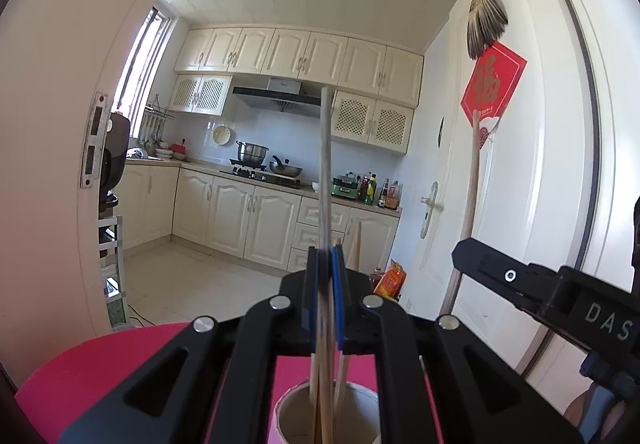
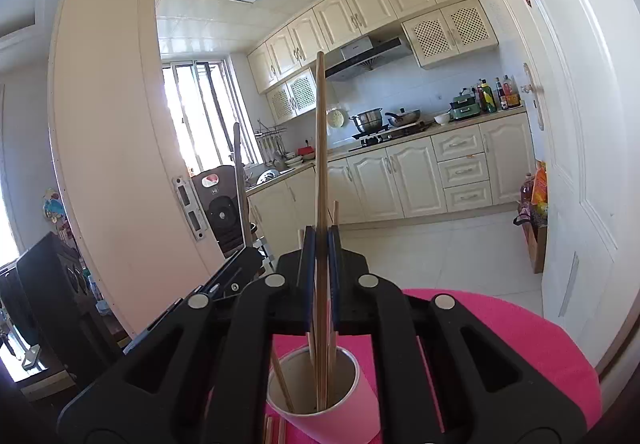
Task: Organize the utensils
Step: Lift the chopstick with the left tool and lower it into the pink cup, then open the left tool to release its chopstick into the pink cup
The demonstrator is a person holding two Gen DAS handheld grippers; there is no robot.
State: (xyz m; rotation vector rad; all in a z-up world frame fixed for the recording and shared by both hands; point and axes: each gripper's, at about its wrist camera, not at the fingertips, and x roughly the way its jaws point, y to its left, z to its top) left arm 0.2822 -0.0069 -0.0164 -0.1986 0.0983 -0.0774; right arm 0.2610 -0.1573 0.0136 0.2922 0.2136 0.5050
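Two grippers each pinch one chopstick upright over a pink paper cup (image 2: 320, 392) on the pink tabletop (image 2: 520, 344), evidently so the sticks drop in end first. On the left, the left gripper (image 1: 325, 264) is clamped nearly shut on a pale chopstick (image 1: 326, 164) whose lower end already reaches into the cup's mouth. To the right, the right gripper (image 2: 321, 244) is likewise closed tight on a wooden chopstick (image 2: 320, 144) standing inside the cup beside several sticks already leaning there. More chopsticks (image 2: 274, 430) lie on the table just before the cup, so sorting looks unfinished.
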